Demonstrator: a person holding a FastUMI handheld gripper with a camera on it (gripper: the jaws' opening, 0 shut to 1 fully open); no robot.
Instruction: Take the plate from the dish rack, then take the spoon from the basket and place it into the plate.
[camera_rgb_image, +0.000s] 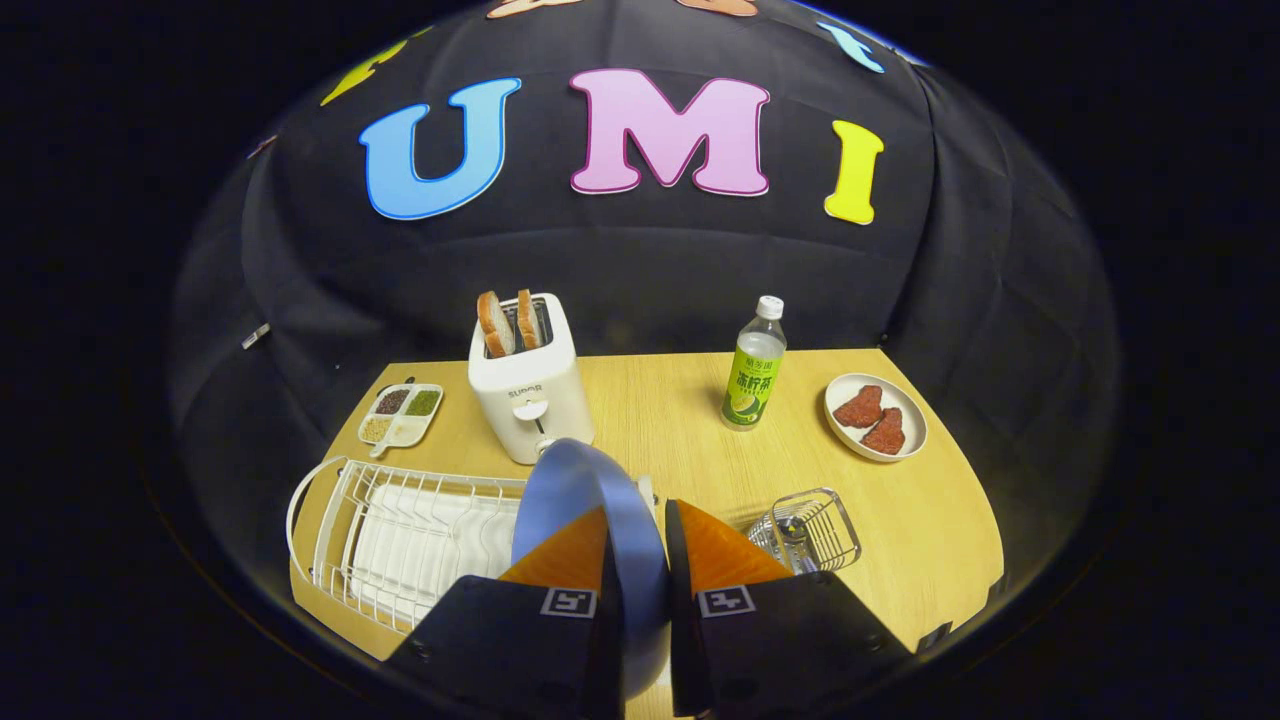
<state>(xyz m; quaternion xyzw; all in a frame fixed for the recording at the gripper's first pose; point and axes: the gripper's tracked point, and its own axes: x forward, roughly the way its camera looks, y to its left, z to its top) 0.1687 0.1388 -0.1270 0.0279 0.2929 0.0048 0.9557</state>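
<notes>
Blue plate (585, 490) clamped on edge between both orange fingers (570, 555) of the gripper (640, 545), raised above the white dish rack (400, 540). Wire basket (815, 528) just beside the right finger. Beyond: toaster (528, 395) with bread, green bottle (752, 370), meat dish (876, 415), sectioned tray (402, 413) on wooden table (930, 520).

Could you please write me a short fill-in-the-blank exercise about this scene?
1. The gripper is shut on the blue ____.
2. Two slices of bread stand in the white ____.
3. The green-labelled bottle stands between the toaster and the dish of ____ pieces.
4. The white dish rack stands on the ____.

Missing words: plate; toaster; red; table
</notes>
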